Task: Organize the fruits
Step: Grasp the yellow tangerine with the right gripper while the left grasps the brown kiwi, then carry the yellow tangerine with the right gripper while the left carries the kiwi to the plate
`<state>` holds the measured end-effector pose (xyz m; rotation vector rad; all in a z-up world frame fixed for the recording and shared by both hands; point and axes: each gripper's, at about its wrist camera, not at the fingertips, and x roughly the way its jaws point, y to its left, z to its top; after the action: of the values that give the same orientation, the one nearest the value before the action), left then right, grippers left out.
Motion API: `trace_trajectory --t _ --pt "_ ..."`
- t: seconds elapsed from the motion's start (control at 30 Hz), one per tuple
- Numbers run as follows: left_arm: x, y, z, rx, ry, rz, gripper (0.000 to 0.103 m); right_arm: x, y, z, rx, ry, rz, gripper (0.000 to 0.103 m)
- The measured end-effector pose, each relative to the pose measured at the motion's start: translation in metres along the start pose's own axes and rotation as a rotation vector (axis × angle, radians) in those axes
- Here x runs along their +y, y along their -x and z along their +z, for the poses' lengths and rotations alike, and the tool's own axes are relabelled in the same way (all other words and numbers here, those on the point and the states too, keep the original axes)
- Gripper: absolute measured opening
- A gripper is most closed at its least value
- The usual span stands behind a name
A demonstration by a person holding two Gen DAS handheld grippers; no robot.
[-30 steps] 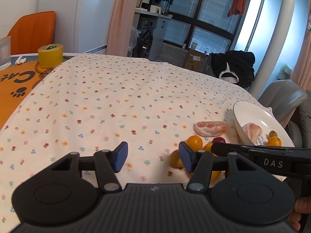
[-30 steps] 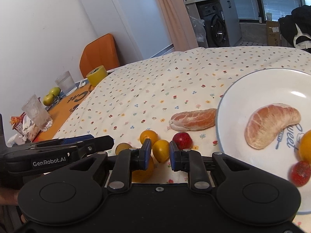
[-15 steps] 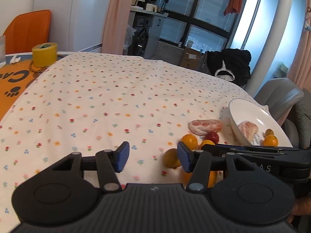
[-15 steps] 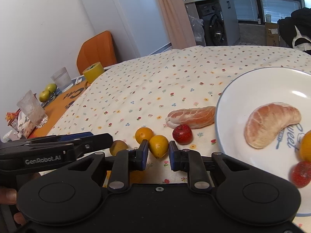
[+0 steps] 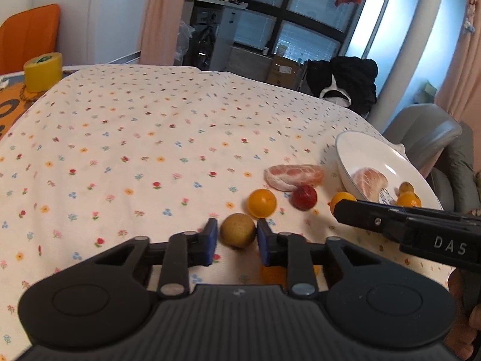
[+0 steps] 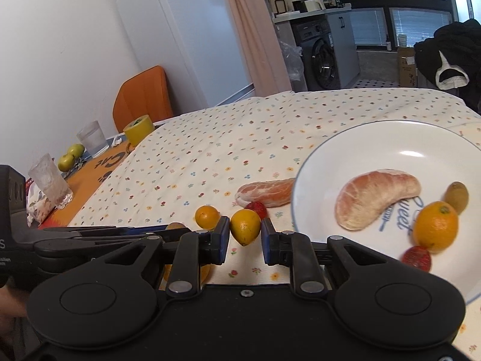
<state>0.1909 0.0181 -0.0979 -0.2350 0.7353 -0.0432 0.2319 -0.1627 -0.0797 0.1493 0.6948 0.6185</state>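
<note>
My left gripper (image 5: 237, 232) is shut on a dull yellow-brown round fruit (image 5: 237, 229) that sits low on the flowered tablecloth. My right gripper (image 6: 245, 235) is shut on a yellow kumquat (image 6: 245, 225) just left of the white plate (image 6: 375, 138). The plate holds a peeled citrus segment (image 6: 375, 198), an orange kumquat (image 6: 436, 230), a brownish fruit (image 6: 457, 197) and a strawberry (image 6: 416, 258). Loose on the cloth lie another peeled segment (image 5: 294, 176), a strawberry (image 5: 304, 197) and an orange kumquat (image 5: 261, 203). One more orange fruit (image 5: 272, 273) is half hidden under the left fingers.
A yellow tape roll (image 5: 43, 70), two glasses (image 6: 91, 138) and two green fruits (image 6: 70, 156) stand on the orange mat at the table's far left. An orange chair (image 6: 144, 96) is behind them. A grey chair (image 5: 427, 138) stands beyond the plate.
The left gripper's jaws have narrowed from wide apart onto the yellow-brown fruit. The right gripper has moved forward, so the yellow kumquat now sits fully between its pads.
</note>
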Motion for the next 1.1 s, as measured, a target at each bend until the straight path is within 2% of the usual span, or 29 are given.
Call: trace_trajectory --t 0.47,1.1 --pt "-0.021 0.030 0.007 -0.079 -0.021 0.027 0.024 -0.014 0.034 -0.004 -0.061 -0.020 -0.025 0.021" --pt "-0.083 0.033 0.010 -0.111 -0.102 -0.064 0.024 -0.063 0.083 -0.013 -0.128 -0.075 -0.140 0.021"
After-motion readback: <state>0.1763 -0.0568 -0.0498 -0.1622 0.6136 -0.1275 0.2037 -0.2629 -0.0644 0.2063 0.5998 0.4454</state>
